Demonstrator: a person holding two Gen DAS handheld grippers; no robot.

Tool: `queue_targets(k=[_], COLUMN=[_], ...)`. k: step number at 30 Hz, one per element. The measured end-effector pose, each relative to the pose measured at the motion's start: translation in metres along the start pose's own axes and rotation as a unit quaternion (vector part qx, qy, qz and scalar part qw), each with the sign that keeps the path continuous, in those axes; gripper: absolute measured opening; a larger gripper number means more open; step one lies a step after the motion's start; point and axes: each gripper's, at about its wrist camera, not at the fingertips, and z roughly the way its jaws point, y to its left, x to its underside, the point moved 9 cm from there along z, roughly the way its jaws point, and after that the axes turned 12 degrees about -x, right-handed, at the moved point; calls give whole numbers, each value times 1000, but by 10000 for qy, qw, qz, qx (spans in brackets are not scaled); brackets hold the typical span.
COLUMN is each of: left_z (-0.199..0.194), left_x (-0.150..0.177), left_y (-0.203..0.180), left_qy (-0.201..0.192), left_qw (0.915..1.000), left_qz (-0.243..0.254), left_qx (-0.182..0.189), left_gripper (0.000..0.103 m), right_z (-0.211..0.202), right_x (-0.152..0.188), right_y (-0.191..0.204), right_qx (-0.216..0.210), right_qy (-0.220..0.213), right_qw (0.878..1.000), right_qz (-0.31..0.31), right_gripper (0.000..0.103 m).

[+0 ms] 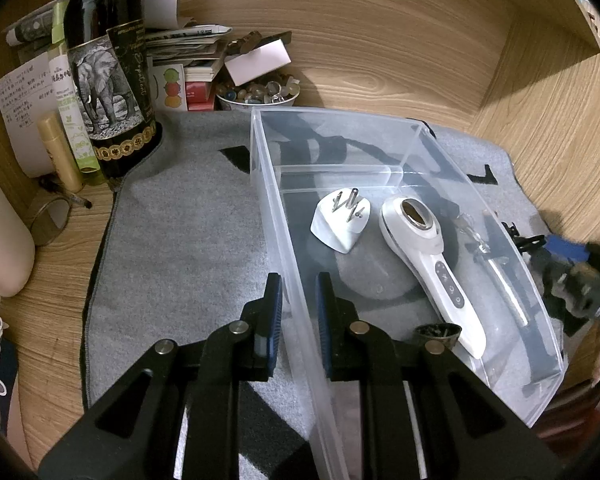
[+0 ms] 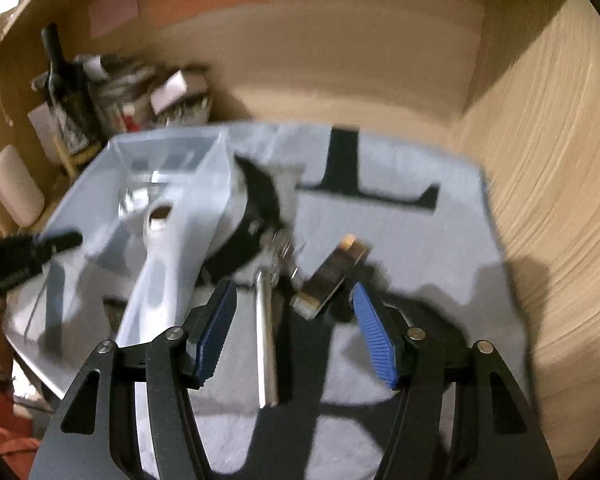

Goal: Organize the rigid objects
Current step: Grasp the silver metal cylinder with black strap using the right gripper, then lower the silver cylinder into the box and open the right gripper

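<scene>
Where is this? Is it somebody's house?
Probably yes: it looks like a wooden desk nook at home. A wine bottle, a stack of books and papers and a bowl of little stones crowd the corner behind a clear plastic bin.

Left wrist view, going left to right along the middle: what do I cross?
Wine bottle → bare grey mat → clear bin's left wall → white plug adapter → white handheld device → right gripper.

The left gripper (image 1: 296,312) straddles the near wall of a clear bin (image 1: 404,152), jaws closed onto it. Inside lie a white plug (image 1: 340,226) and a white wand (image 1: 432,264), on a grey mat (image 1: 180,240).
</scene>
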Motion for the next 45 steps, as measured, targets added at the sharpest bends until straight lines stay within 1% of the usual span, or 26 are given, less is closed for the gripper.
queue_targets(k=[2, 5, 6, 7, 8, 9, 11, 12, 13, 18, 24, 30, 35, 40, 45], left_z=[0, 1, 1, 1, 1, 0, 1, 1, 1, 1, 1, 0, -3, -6, -6], left_x=[0, 0, 0, 0, 0, 0, 0, 0, 0, 0, 0, -1, -3, -2, -2], left_y=[1, 1, 1, 1, 1, 1, 1, 1, 1, 1, 2, 2, 3, 3, 3], left_qy=[-2, 2, 3, 3, 2, 0, 3, 4, 5, 8, 13, -13, -47, -65, -72], left_qw=[10000, 10000, 10000, 10000, 10000, 10000, 10000, 10000, 10000, 10000, 10000, 10000, 10000, 10000, 10000], left_qz=[5, -6, -13, -15, -15, -16, -14, -16, -14, -17, -29, -30, -41, -42, -33], left_qx=[-1, 5, 9, 9, 8, 4, 9, 10, 11, 20, 33, 31, 39, 37, 35], left_gripper=[16, 16, 16, 16, 16, 16, 16, 16, 16, 16, 16, 16, 16, 16, 16], right_z=[15, 27, 32, 36, 40, 39, 40, 39, 38, 29, 12, -10, -25, -30, -17], right_x=[10, 22, 24, 26, 28, 26, 25, 24, 24, 17, -1, -35, -60, -77, -83], right_y=[1, -3, -4, -5, -5, -6, -4, -3, -2, 3, 6, 15, 31, 61, 92], right_qx=[-83, -75, -70, -88, -111, -69, -109, -148, -174, -145, -169, -121, -151, -432, -717], right_qy=[204, 358, 399, 444, 495, 398, 379, 360, 359, 187, -85, -524, -859, -1056, -1011], right_qw=[9998, 9993, 9991, 9989, 9986, 9991, 9992, 9992, 9992, 9997, 9998, 9981, 9948, 9903, 9864], right_qz=[39, 81, 94, 117, 146, 110, 67, 73, 60, -25, -102, -299, -535, -790, -1080], right_gripper=[57, 57, 54, 45, 40, 36, 26, 16, 14, 14, 14, 14, 14, 14, 14])
